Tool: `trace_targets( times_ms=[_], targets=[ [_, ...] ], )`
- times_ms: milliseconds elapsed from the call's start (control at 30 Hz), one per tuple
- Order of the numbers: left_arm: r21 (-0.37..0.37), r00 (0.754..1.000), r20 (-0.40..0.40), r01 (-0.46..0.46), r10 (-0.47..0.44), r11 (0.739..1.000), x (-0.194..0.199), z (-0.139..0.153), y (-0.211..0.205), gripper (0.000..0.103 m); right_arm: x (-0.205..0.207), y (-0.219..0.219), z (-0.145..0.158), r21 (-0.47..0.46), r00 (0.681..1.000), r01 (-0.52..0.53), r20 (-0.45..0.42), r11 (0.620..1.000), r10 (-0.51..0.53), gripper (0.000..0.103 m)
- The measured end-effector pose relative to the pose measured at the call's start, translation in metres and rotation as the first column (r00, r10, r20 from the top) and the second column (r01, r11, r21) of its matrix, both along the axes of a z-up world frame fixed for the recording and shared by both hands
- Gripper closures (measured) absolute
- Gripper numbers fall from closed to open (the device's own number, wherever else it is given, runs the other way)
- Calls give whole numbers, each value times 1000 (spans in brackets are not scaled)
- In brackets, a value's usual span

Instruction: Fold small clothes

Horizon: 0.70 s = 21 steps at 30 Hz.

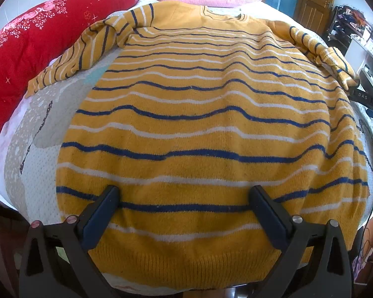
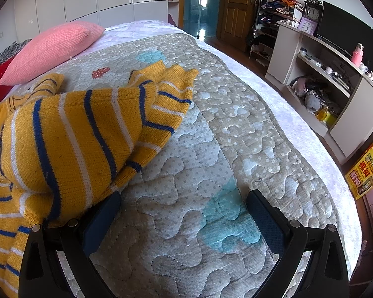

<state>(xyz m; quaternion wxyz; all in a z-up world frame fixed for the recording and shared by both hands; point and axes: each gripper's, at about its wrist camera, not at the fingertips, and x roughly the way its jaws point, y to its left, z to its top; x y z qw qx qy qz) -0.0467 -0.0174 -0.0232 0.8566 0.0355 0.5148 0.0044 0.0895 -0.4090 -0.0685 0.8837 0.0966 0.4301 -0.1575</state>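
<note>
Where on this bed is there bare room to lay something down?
Free: the grey quilted bedspread right of the yellow striped knitted sweater, out to the bed's edge. Crowded: the head end, with the pink pillow and red floral quilt.

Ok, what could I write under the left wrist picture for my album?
Open left tool hovering over a yellow striped sweater spread flat on the bed, ready for folding.

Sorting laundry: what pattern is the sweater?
Yellow sweater, blue and white stripes; left wrist view.
</note>
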Motion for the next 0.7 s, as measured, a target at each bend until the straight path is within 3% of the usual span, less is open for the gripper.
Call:
trace_targets(
  times_ms=[200,300,467,500,600,700],
  targets=[
    [3,1000,3,-4,4,1000,-1,-1,0,0,2,0,-1,-3,1000,1,-12,1000,-1,0],
    [4,1000,-1,-7,7,1000,0,-1,0,0,4,-7,-1,49,999,-4,-33,999,6,0],
    [3,1000,-9,-9,9,1000,1,-1,1,0,0,-11,-1,106,992,-104,-57,989,111,0],
    [3,1000,-11,-9,9,1000,2,-1,1,0,-5,-13,2,112,989,-137,-42,984,143,0],
    [3,1000,-13,-8,8,1000,2,-1,1,0,-27,-24,12,129,994,-111,17,985,110,19],
    [5,1000,-17,-11,11,1000,3,-2,1,0,-55,-36,28,143,992,-81,105,987,66,21]
  ],
)
